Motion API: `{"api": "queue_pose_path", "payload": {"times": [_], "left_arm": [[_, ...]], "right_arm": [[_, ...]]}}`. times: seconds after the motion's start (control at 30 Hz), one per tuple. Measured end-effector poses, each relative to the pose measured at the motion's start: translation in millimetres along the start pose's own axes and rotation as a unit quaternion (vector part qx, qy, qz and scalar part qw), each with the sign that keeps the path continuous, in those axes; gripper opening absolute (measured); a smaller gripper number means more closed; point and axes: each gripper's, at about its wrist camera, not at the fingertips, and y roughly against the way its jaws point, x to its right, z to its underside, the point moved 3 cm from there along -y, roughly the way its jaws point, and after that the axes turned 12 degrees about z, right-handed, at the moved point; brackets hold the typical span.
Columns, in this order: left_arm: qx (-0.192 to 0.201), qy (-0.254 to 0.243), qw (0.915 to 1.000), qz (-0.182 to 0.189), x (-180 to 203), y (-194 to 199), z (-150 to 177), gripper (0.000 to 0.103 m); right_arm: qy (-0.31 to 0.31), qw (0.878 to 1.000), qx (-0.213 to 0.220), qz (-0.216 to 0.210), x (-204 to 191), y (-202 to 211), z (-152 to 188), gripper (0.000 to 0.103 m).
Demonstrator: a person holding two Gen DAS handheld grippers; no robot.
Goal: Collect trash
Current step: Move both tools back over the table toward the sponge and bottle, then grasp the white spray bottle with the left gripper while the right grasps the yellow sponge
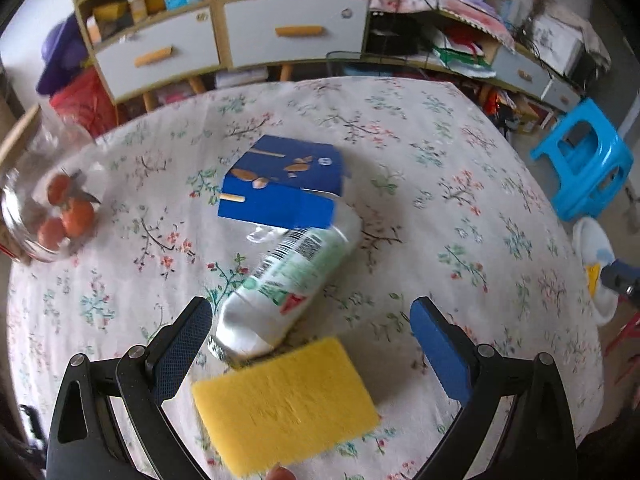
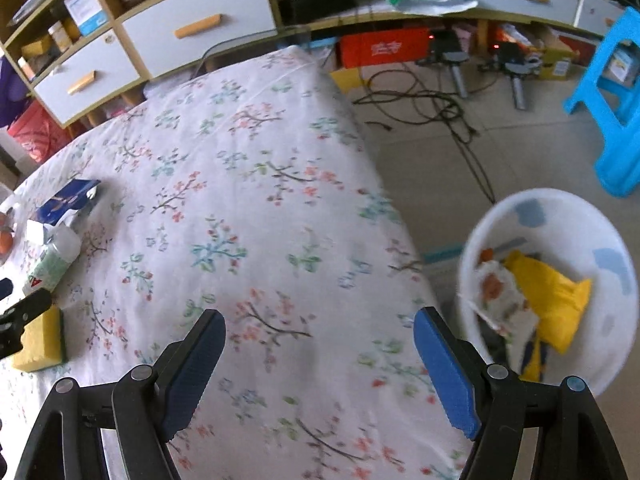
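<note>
On the floral tablecloth lie a crushed white-and-green plastic bottle, a torn blue carton behind it and a yellow sponge in front. My left gripper hovers open above them, with the bottle's near end and the sponge between its fingers, nothing gripped. In the right wrist view my right gripper stands open over bare cloth near the table's right edge. The bottle, carton and sponge lie far left. A white bin on the floor holds yellow and patterned trash.
A glass bowl of oranges stands at the table's left. A blue plastic stool and cables are on the floor right of the table. Cluttered shelves with drawers line the back wall.
</note>
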Motion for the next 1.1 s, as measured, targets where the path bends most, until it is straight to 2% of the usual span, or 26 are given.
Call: {"api": "queue_pose_path", "payload": {"times": [0.17, 0.3, 0.37, 0.43, 0.57, 0.7, 0.9, 1.1], "left_arm": [[-0.001, 0.015, 0.9998, 0.009, -19, -19, -9, 0.1], [-0.008, 0.034, 0.9993, 0.016, -31, -33, -10, 0.093], [0.001, 0.026, 0.9995, 0.02, -33, -34, -12, 0.092], [0.004, 0.023, 0.9995, 0.023, -33, -33, -14, 0.086], [0.001, 0.013, 0.9991, 0.04, -27, -30, -14, 0.053], [-0.011, 0.013, 0.998, 0.061, -17, -26, -7, 0.044], [0.01, 0.042, 0.9959, 0.079, -22, 11, 4, 0.04], [0.025, 0.078, 0.9934, 0.08, -53, 46, 19, 0.04]], "right_arm": [[0.012, 1.0, -0.007, -0.007, -23, -13, -9, 0.082], [0.026, 1.0, -0.014, -0.005, -37, -24, -12, 0.082], [0.03, 0.999, -0.019, -0.006, -43, -29, -13, 0.082], [0.038, 0.999, -0.022, -0.005, -49, -33, -13, 0.082], [0.05, 0.998, -0.025, 0.0, -57, -38, -12, 0.082], [0.055, 0.998, -0.028, 0.001, -60, -39, -10, 0.082], [0.064, 0.998, -0.023, -0.001, -67, -35, -7, 0.082], [0.064, 0.997, -0.033, -0.03, -83, -23, 4, 0.082]]}}
